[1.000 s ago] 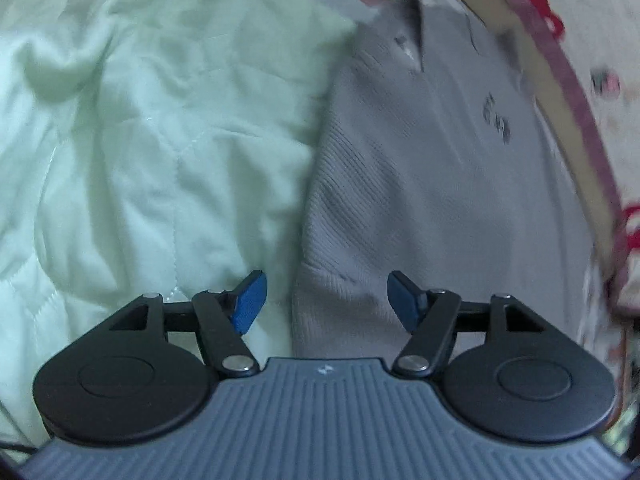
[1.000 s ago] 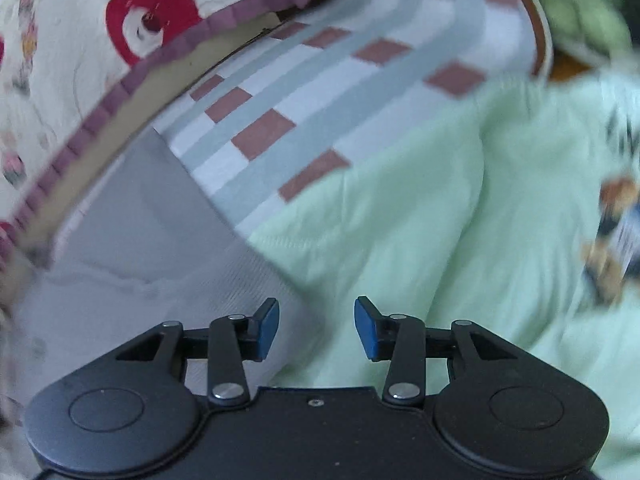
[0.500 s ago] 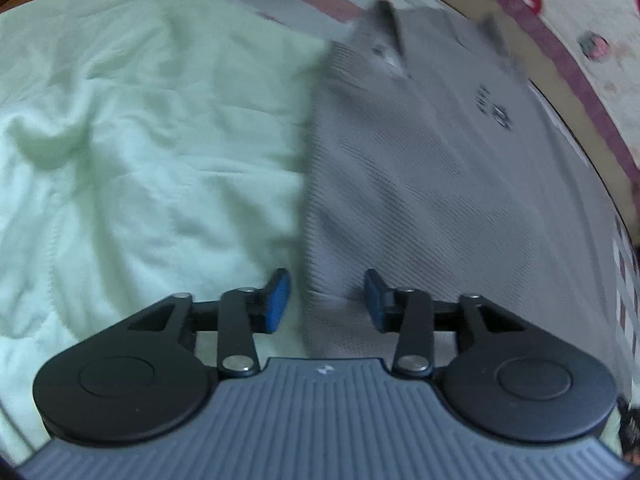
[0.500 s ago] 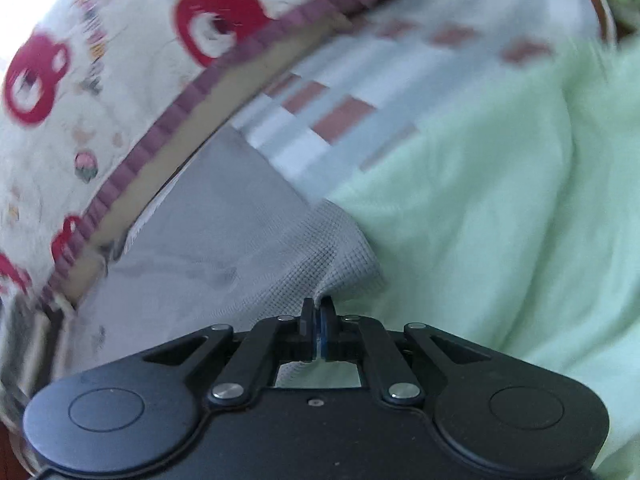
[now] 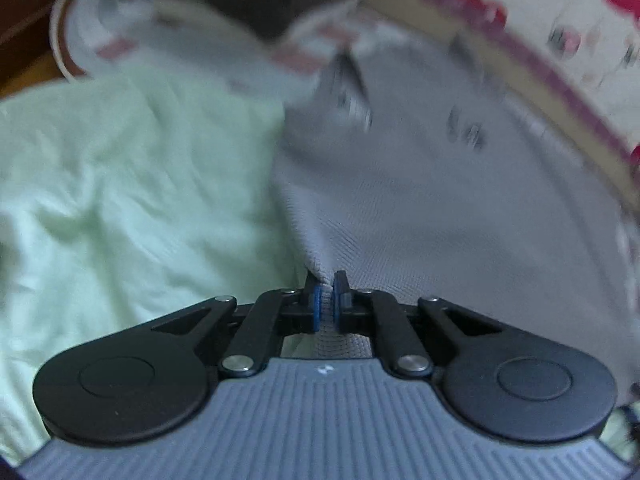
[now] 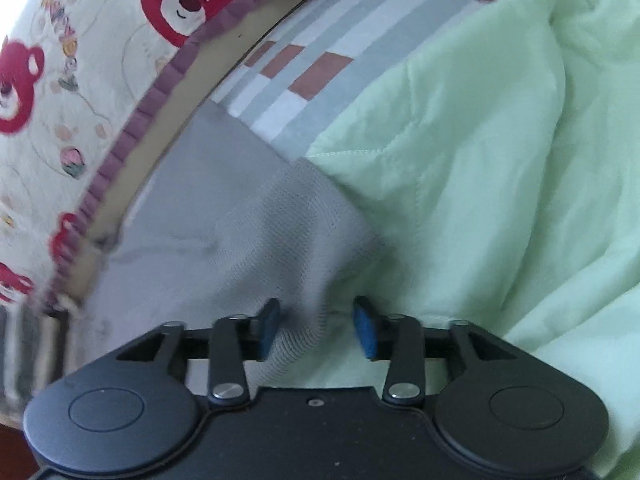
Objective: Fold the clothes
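Left wrist view first: my left gripper (image 5: pixel 327 304) has its blue fingers (image 5: pixel 316 307) pinched onto a fold at the hem of the grey knit sweater (image 5: pixel 420 184), with a ribbed strip of the knit showing between and below the pads. From that pinch the fabric rises in a taut ridge, and the rest of the sweater spreads flat away from me, its collar (image 5: pixel 344 76) at the far end and a small dark mark on the chest. It lies on a pale green quilt (image 5: pixel 132 184) that covers the bed to the left. Past the collar I see a striped sheet with reddish blocks (image 5: pixel 296 56), blurred, and to the right a cream blanket with red bears (image 5: pixel 568 20) edged in purple.

Right wrist view: my right gripper (image 6: pixel 318 328) has its fingers (image 6: pixel 366 332) about half apart and opening. A corner of the grey knit sweater (image 6: pixel 280 232) hangs between them, lying against the left finger and clear of the right one. The green quilt (image 6: pixel 480 152) fills the right side, the striped sheet (image 6: pixel 320 64) runs above, and the bear blanket (image 6: pixel 80 80) curves along the left.
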A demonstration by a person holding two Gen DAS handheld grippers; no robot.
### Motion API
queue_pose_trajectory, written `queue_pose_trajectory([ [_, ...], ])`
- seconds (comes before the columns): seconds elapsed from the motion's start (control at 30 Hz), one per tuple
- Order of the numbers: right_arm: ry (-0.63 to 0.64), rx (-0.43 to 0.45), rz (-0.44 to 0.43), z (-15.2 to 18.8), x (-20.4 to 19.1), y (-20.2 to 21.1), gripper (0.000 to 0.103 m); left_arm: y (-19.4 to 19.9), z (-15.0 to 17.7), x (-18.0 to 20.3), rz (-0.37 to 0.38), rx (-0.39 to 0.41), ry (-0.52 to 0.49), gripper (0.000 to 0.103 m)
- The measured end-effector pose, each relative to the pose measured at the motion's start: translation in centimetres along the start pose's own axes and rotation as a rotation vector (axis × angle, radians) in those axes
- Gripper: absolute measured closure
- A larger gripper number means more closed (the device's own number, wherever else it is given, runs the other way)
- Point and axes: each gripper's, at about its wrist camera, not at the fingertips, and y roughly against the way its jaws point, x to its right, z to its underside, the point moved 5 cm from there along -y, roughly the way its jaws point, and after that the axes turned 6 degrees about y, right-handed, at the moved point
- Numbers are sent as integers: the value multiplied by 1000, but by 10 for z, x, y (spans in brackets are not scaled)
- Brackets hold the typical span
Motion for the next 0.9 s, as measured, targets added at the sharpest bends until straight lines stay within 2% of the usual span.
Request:
queue_pose_trajectory([
  [0.1,27,-27,-79,-8,-10,9,48,10,-3,-4,23,-9,21,97],
  [0.23,-29,-51,-35,-4,3,-1,47,-28,14,-27,2,-122,125,97],
  [0.3,-50,-20,-36,1,8,-4,47,-43,23,-36,22,-166,200,97],
  [0.37,-34,4,-43,2,5,-5,46,-52,24,-36,41,-188,216,97],
  [0.4,-16,-9,-77,2,2,-7,63,-58,22,-34,40,-196,200,93],
  [0.43,4,-26,-139,0,-3,-6,93,-63,20,-31,40,-204,185,84],
  [0.47,35,-20,-207,-6,-12,1,96,-66,19,-29,49,-216,168,75],
  [0.5,66,-5,-266,-12,-21,9,96,-67,17,-27,55,-227,168,71],
  [0.53,97,28,-300,-20,-30,20,96,-65,15,-27,57,-228,192,67],
  [0.57,118,50,-315,-27,-37,29,96,-65,15,-26,65,-225,202,58],
  [0.6,138,58,-310,-31,-41,34,96,-66,17,-24,75,-222,197,57],
  [0.63,173,48,-283,-32,-42,34,96,-67,19,-23,85,-219,192,59],
  [0.7,271,12,-186,-25,-41,26,96,-64,22,-20,39,-190,109,97],
  [0.77,274,-7,-131,-14,-32,18,96,-53,21,-13,10,-144,37,97],
  [0.8,260,-9,-115,-9,-27,15,96,-44,18,-9,18,-118,29,97],
  [0.9,242,-17,-94,-6,-20,9,96,-10,-2,2,109,-17,49,97],
])
